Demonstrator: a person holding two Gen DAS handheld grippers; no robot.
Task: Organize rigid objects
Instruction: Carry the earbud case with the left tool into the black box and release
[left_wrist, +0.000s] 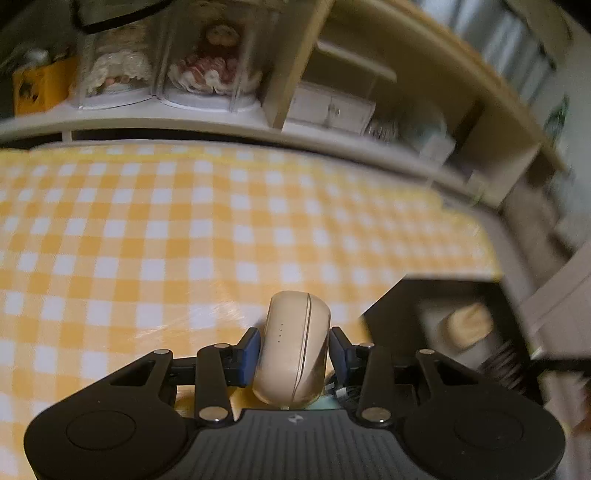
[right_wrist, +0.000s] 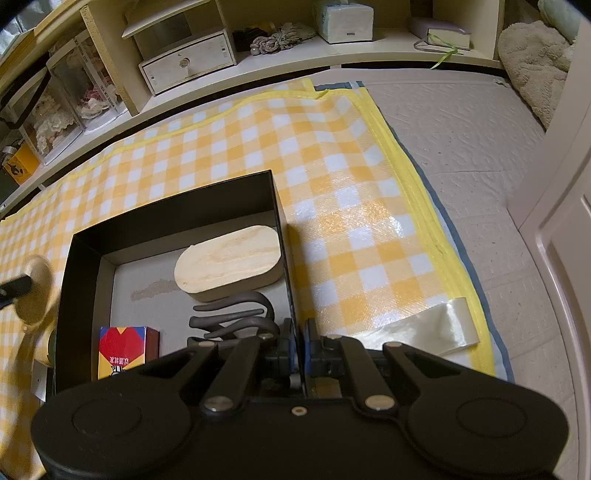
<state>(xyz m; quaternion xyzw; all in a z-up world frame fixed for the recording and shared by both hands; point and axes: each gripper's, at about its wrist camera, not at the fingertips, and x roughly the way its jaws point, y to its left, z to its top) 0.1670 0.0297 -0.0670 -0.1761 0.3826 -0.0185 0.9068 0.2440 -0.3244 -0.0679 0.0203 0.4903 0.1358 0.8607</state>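
A smooth, glossy plastic case (left_wrist: 293, 347) is sitting above shiny checked oilcloth (right_wrist: 332, 192); the matt black cardboard box (right_wrist: 173, 210) is holding a pale bare-wood block (right_wrist: 229, 262)

The left tool (left_wrist: 293, 349) clamps a cream earbud case (left_wrist: 293, 347) above the yellow checked cloth (left_wrist: 184, 229).

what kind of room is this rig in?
Likely a home living room or bedroom, working at floor level. A yellow checked mat lies over quilted floor padding, low shelves hold dolls in clear cases and a tissue box, and a door stands at right.
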